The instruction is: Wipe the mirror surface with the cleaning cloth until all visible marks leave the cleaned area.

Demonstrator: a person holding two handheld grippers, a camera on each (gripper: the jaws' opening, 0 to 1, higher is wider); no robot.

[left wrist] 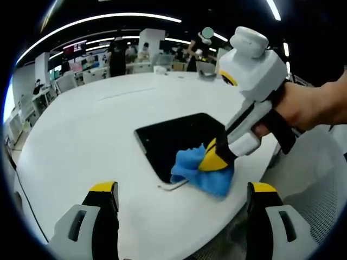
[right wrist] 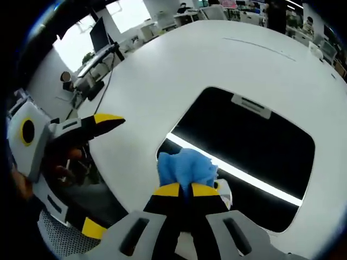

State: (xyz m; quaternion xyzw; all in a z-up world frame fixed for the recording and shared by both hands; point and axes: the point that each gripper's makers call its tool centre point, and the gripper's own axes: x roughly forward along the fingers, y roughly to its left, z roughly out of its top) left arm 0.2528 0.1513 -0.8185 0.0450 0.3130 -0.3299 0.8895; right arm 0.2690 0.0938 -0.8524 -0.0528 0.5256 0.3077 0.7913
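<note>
Where the blue cloth (right wrist: 186,167) bunches: dark glossy mirror (right wrist: 255,146), bright reflected streak.

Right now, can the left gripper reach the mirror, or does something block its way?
Probably yes. The left gripper is open, holds nothing, and bare table lies between it and the mirror. Only the near corner is taken: there the right gripper presses the blue cloth.

The mirror (left wrist: 179,142) is lying flat on the surface (left wrist: 108,124), near its edge. The cleaning cloth (left wrist: 203,173) is resting on the mirror's near corner, partly overhanging onto the surface. The right gripper (left wrist: 212,157) is sitting on the cloth, with the left gripper (left wrist: 181,190) hanging just off the surface's edge.
</note>
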